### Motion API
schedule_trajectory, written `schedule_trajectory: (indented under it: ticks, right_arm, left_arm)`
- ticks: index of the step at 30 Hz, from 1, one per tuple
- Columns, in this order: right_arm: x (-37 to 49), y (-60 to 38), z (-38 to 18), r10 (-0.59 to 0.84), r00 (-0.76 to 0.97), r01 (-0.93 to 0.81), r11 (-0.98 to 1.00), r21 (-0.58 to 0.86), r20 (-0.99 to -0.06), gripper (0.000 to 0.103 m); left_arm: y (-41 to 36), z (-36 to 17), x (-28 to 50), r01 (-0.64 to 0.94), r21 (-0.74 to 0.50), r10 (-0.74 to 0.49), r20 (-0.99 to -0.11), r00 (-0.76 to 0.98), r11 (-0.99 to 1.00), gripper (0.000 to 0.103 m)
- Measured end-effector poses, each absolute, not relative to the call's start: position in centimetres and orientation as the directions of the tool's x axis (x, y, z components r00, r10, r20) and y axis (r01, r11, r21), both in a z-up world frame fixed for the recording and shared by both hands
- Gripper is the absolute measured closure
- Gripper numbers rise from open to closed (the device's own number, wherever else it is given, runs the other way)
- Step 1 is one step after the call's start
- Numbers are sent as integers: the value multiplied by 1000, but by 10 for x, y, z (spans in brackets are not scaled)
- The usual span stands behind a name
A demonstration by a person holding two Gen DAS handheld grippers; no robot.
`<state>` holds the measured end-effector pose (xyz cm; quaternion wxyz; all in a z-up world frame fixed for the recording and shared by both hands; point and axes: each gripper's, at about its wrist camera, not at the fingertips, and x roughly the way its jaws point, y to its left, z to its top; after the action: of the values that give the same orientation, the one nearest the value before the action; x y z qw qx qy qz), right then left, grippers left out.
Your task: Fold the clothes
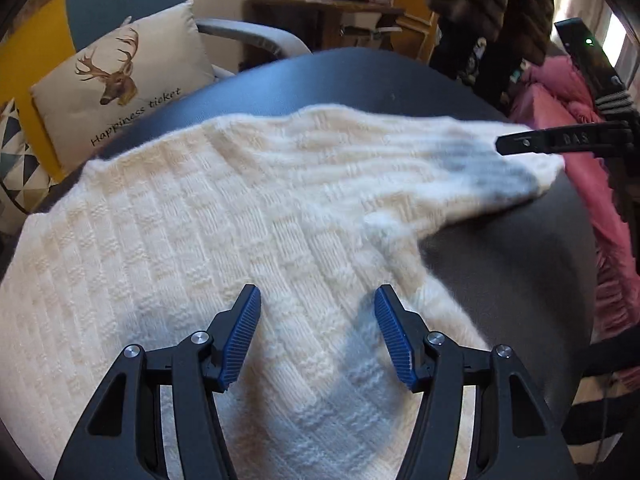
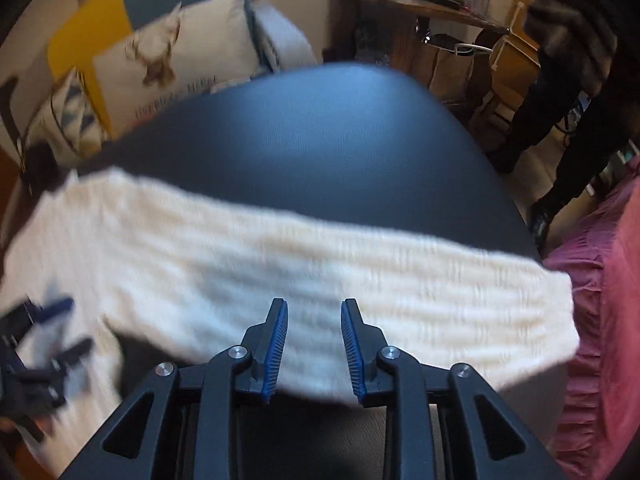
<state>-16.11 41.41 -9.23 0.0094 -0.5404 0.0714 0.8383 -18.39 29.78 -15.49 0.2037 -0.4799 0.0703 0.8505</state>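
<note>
Presently both claws gape empty: left gripper (image 1: 318,300) mid-frame over the sweater (image 1: 168,240), right gripper (image 2: 314,312) above its outstretched sleeve (image 2: 360,272); a shallow pinch risks slippage.

Dark round bench (image 1: 360,76) under everything. Behind it on the left, a cream cushion (image 1: 120,80) printed with a stag's head and "Happiness ticket", propped on a grey-armed chair (image 1: 256,36) with a blue and yellow back. Farther back, a cluttered wooden desk (image 1: 320,4) carrying boxes and jars. At the right edge, pink ruffled fabric (image 2: 600,320).
</note>
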Motion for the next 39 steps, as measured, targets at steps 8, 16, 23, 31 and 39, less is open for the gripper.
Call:
schedule_trajectory:
  ticks: [8, 16, 23, 31, 39]
  right_arm:
    - [-211, 423, -128, 25, -374, -108, -994, 17, -927, 77]
    - [-166, 483, -113, 103, -380, -243, -970, -8, -919, 77]
    - [-138, 549, -123, 92, -371, -382, -922, 61, -924, 77]
    - [-29, 637, -129, -223, -703, -530, -471, 706, -676, 74]
    - [-1, 656, -168, -217, -741, -578, -274, 769, -635, 71]
  left_arm:
    - [275, -138, -252, -285, -106, 238, -843, -482, -953, 41]
    - [270, -129, -292, -293, -109, 250, -827, -503, -950, 41]
    - [292, -158, -318, -318, 35, 120, -883, -454, -948, 38]
    - [243, -128, -282, -248, -171, 275, -830, -485, -954, 38]
    - [183, -124, -218, -174, -252, 306, -825, -475, -952, 38]
